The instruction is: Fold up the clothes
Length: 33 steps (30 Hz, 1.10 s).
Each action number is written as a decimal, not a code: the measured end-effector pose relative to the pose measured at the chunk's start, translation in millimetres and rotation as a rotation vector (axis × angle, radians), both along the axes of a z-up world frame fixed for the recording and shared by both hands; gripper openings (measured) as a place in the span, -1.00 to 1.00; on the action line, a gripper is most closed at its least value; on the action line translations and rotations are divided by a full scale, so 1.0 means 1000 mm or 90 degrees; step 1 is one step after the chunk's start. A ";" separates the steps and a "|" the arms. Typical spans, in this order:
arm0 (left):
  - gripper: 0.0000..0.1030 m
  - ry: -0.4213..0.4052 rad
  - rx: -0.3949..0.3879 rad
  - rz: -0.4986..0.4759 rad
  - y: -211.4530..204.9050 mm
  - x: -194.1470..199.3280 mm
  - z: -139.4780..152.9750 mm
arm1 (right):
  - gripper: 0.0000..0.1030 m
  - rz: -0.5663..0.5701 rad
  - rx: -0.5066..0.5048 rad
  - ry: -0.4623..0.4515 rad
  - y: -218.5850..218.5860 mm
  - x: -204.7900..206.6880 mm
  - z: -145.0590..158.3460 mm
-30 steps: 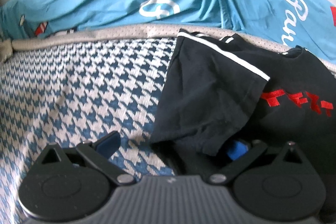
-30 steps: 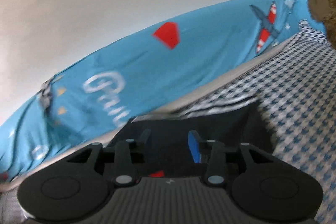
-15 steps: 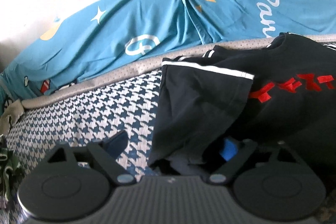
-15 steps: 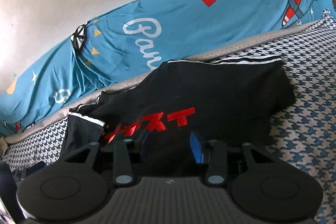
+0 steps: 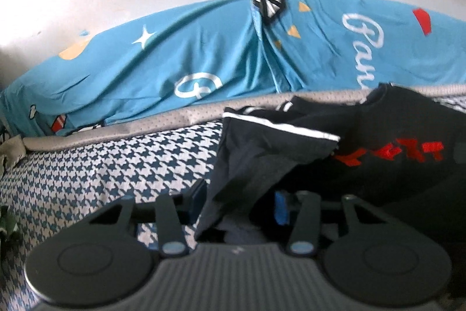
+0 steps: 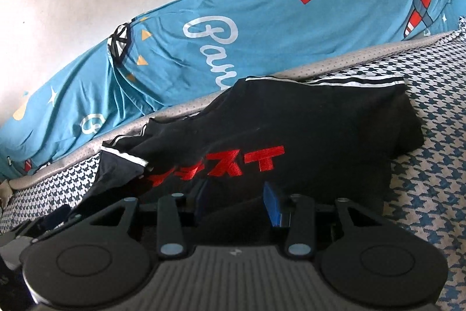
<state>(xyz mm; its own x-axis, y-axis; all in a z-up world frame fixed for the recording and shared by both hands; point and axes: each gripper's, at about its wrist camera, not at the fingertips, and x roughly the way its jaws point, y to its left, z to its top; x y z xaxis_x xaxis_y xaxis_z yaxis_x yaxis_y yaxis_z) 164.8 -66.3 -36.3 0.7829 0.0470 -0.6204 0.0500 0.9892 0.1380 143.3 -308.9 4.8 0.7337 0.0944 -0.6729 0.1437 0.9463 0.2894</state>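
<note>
Black tee [image 6: 291, 136] lies crumpled on the houndstooth bedspread [image 5: 102, 171] dead ahead of both grippers, long axis left-right; left gripper [image 5: 237, 201] and right gripper [image 6: 236, 201] each part-open, hem cloth between fingers, grip unclear.

The shirt [image 6: 291, 136] lies on the mat [image 6: 431, 165], quilt [image 6: 262, 28] behind it.
</note>
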 end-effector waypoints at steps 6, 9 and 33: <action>0.44 0.026 -0.027 0.009 0.012 0.001 0.001 | -0.18 0.014 -0.005 0.016 0.007 0.002 -0.004; 0.60 0.031 -0.071 0.013 0.023 0.002 0.005 | -0.18 0.029 -0.017 0.027 0.015 0.003 -0.007; 0.13 -0.001 0.000 -0.057 -0.007 0.017 -0.008 | -0.16 0.035 -0.035 0.030 0.029 0.003 -0.015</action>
<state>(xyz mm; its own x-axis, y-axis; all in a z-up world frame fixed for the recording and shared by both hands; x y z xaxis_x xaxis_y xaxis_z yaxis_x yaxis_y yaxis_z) 181.3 -73.7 -44.4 0.7847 -0.0227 -0.6195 0.1378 0.9807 0.1387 146.7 -280.0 -9.8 0.6959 0.0964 -0.7117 0.1028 0.9673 0.2316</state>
